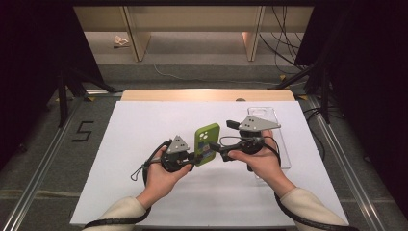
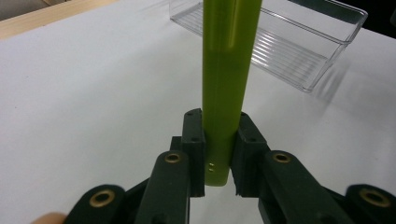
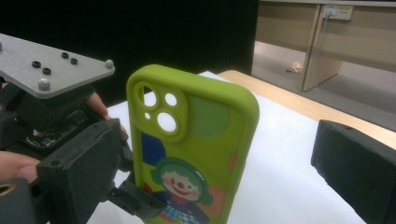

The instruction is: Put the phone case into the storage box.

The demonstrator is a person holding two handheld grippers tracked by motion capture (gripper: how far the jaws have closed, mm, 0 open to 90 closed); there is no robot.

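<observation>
Green phone case [image 1: 207,144] held on edge between the two hands, long axis running away from the person — left claw [image 1: 191,157] clamped on its near end, right claw [image 1: 217,146] wide, straddling it unpinched — clear tray [image 1: 284,144] just beyond the right hand.

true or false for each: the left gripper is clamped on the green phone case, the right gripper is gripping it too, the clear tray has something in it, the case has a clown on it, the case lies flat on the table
1. The left gripper is clamped on the green phone case. True.
2. The right gripper grips the case too. False: its fingers stand apart either side of the case, not pressing it.
3. The clear tray holds something. False: it looks empty.
4. The case bears a clown picture. True.
5. The case lies flat on the table. False: it is held up off the surface.
</observation>
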